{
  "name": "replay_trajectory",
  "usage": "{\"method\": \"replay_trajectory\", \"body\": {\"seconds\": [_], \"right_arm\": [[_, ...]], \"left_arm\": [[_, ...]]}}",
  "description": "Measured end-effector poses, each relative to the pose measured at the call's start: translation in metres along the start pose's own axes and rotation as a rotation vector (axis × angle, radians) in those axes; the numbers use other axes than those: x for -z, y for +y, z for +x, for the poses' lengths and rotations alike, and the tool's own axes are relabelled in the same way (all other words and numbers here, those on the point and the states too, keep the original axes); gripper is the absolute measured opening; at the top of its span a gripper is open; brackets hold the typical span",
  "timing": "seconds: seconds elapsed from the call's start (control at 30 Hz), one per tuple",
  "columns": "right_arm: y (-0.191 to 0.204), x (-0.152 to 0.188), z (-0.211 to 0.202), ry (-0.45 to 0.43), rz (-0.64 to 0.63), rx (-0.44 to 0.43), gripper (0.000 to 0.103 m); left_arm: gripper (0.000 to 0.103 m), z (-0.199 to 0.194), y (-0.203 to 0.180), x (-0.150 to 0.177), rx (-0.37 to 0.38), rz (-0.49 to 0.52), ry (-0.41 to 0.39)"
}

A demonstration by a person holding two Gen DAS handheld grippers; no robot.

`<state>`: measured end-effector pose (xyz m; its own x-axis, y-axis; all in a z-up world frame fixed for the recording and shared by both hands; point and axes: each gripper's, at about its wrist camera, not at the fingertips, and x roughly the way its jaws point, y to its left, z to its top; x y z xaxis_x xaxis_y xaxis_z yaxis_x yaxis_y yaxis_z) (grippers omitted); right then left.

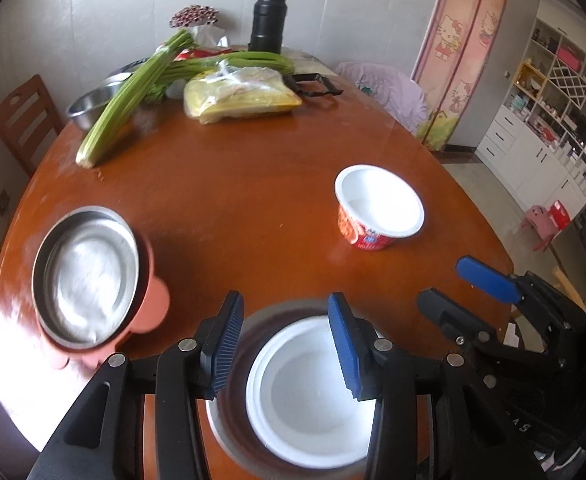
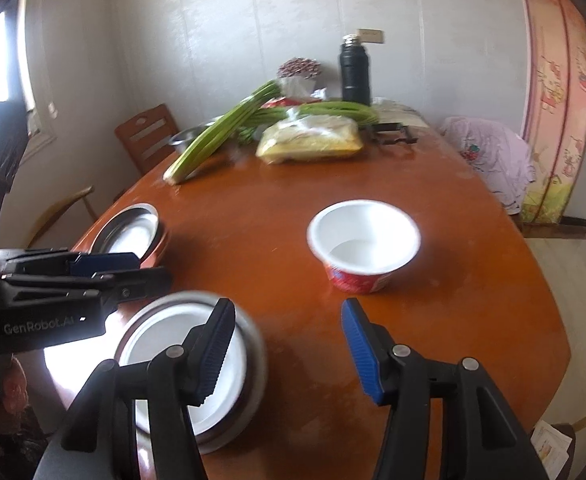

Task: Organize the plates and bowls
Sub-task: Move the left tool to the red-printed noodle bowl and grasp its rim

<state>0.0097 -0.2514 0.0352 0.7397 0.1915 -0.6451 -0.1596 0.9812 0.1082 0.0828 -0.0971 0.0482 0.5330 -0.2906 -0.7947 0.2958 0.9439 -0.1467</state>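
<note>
Under my left gripper (image 1: 287, 340) a white bowl (image 1: 305, 392) sits nested inside a grey steel bowl (image 1: 229, 432) near the table's front edge. The jaws stand open above the stack with nothing pressed between the pads. In the right wrist view the same white bowl (image 2: 153, 344) lies behind my right gripper's left finger. My right gripper (image 2: 289, 340) is open over bare table. A red-and-white paper bowl (image 1: 379, 204) (image 2: 363, 236) stands upright and empty beyond it. A steel plate in a salmon-pink holder (image 1: 87, 276) (image 2: 133, 232) rests at the left. Each wrist view shows the other gripper: the right gripper (image 1: 445, 280) and the left gripper (image 2: 149, 268).
The far end of the brown wooden table (image 1: 253, 168) holds celery stalks (image 1: 133, 96), green beans (image 1: 249, 60), a yellow bag (image 1: 241, 96), a steel basin (image 1: 89, 108) and a black flask (image 1: 267, 20). Wooden chairs (image 1: 21, 116) stand at the left, a pink-covered chair (image 1: 389, 88) at the right.
</note>
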Motion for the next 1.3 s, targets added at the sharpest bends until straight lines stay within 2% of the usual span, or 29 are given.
{"method": "replay_trajectory", "body": {"seconds": [0.27, 0.53, 0.93, 1.13, 1.3], "right_arm": [[-0.033, -0.022, 0.005, -0.026, 0.046, 0.059, 0.056], [-0.06, -0.036, 0.022, -0.01, 0.076, 0.089, 0.057], [-0.097, -0.046, 0.06, 0.044, 0.136, 0.129, 0.057], [-0.122, -0.041, 0.085, 0.104, 0.18, 0.122, 0.057], [-0.125, -0.04, 0.102, 0.137, 0.19, 0.069, 0.057]], "left_arm": [[0.046, 0.018, -0.022, -0.036, 0.004, 0.049, 0.002], [0.046, 0.047, -0.041, -0.064, 0.024, 0.087, 0.024], [0.046, 0.107, -0.061, -0.094, 0.046, 0.098, 0.134], [0.046, 0.138, -0.056, -0.098, 0.04, 0.047, 0.198], [0.046, 0.149, -0.055, -0.101, 0.04, 0.029, 0.213]]}}
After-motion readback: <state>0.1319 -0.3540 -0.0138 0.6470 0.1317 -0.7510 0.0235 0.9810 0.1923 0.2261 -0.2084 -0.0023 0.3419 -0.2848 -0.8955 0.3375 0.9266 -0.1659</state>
